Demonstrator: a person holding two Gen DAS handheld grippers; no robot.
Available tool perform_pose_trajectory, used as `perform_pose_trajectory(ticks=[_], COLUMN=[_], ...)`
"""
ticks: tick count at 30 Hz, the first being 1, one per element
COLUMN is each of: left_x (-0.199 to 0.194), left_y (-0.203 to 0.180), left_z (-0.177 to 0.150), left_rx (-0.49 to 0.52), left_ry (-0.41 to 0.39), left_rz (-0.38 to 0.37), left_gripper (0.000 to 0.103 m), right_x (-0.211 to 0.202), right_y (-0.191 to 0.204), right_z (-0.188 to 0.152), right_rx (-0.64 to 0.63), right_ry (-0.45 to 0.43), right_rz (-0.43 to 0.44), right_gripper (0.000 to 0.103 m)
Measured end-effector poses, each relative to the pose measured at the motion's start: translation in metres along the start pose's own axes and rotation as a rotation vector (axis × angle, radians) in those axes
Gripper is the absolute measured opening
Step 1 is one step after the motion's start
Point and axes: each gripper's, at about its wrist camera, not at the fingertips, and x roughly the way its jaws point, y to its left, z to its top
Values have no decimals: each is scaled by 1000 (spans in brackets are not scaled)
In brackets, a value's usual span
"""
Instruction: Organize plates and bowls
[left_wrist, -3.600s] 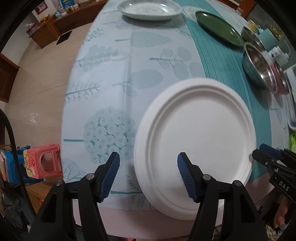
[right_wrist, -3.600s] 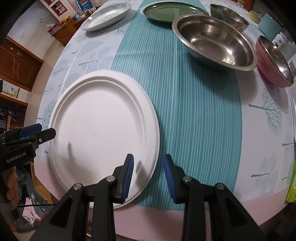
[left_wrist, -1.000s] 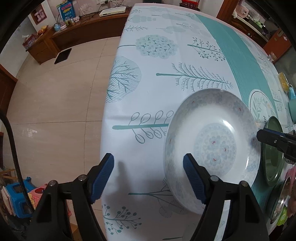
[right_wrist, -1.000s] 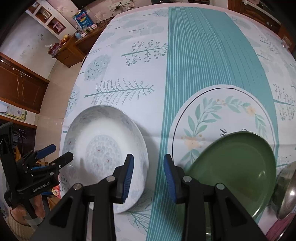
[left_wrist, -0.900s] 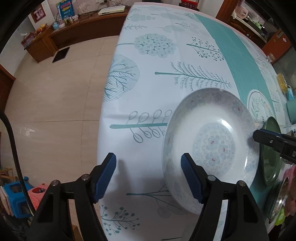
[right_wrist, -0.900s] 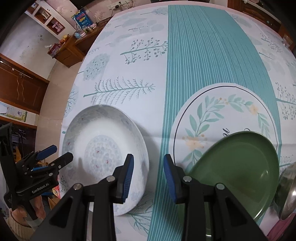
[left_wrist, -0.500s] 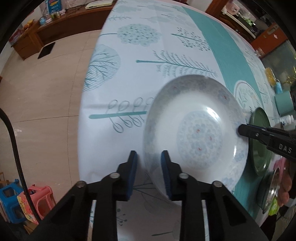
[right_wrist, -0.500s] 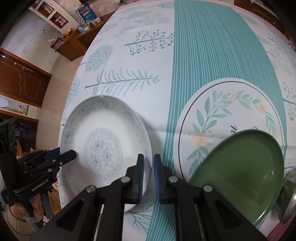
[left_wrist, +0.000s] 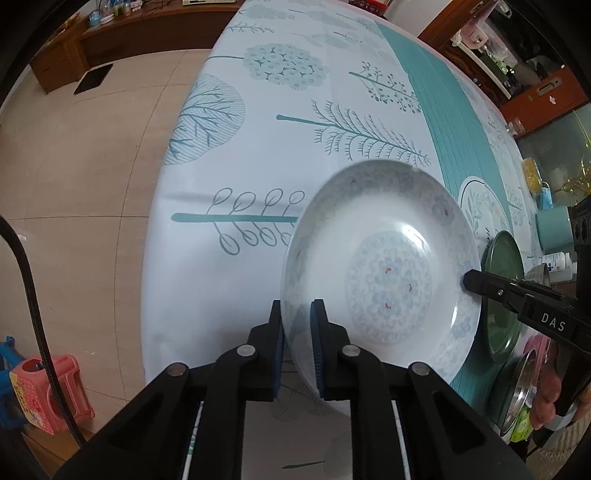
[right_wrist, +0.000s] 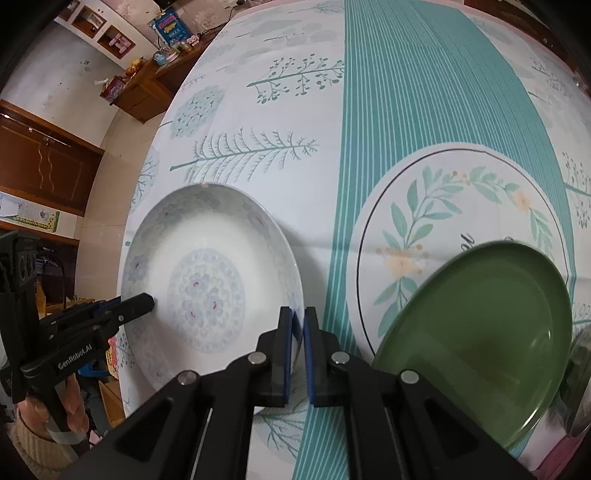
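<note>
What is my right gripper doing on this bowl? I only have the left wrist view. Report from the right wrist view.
Observer: The right gripper is clamped shut on the patterned bowl, on the rim nearest the green plate.
Operator: Tell me what's in that plate.
Observer: Nothing; it is bare inside.
Operator: Say what it sits on.
Observer: It partly covers a leaf wreath printed on the tablecloth.
</note>
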Motion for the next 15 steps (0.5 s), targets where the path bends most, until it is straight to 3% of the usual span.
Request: perform_pose_trajectory(ticks=[15], left_x=[-24], left_y=[-3], left_z=[-62], left_rx=[-22], left_ry=[20], left_rz=[-113], left_gripper=[8], right_x=[-23], right_y=[-10], right_z=[-44], right_rx=[-9], right_ry=[21], right_rz=[69], right_gripper=[5])
